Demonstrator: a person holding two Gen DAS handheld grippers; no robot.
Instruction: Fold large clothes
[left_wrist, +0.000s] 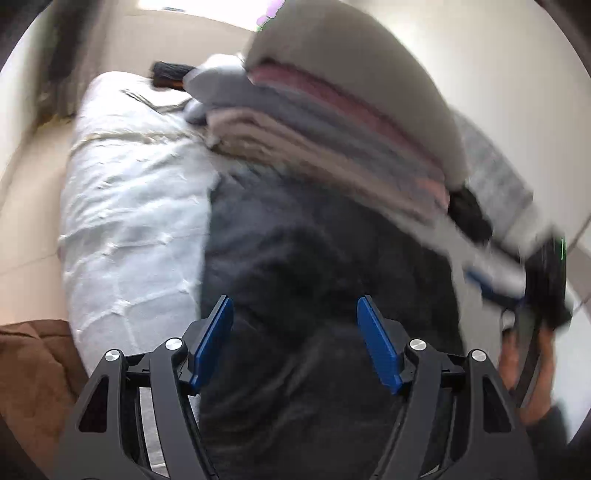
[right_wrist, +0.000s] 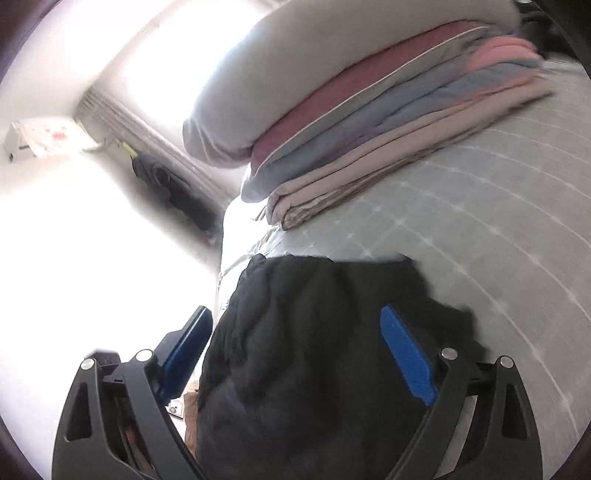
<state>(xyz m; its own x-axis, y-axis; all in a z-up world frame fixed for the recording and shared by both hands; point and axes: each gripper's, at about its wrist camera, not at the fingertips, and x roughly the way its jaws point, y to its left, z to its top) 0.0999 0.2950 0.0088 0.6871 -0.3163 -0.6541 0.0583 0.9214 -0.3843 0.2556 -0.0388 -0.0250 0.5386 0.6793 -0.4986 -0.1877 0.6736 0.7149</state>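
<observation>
Your left tongs and right tongs both gape, released, above the dark garment heaped on the bed. At one o'clock beyond it sits a stack of folded linens.

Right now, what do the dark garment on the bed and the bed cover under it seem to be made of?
The dark garment: probably a soft, thick fabric with a matte finish, since it lies in loose, rounded folds without shine; blur hides the weave. The bed cover: a pale textile, likely cotton, matte, with raised stitched lines forming a grid, so it looks quilted or tufted.
</observation>
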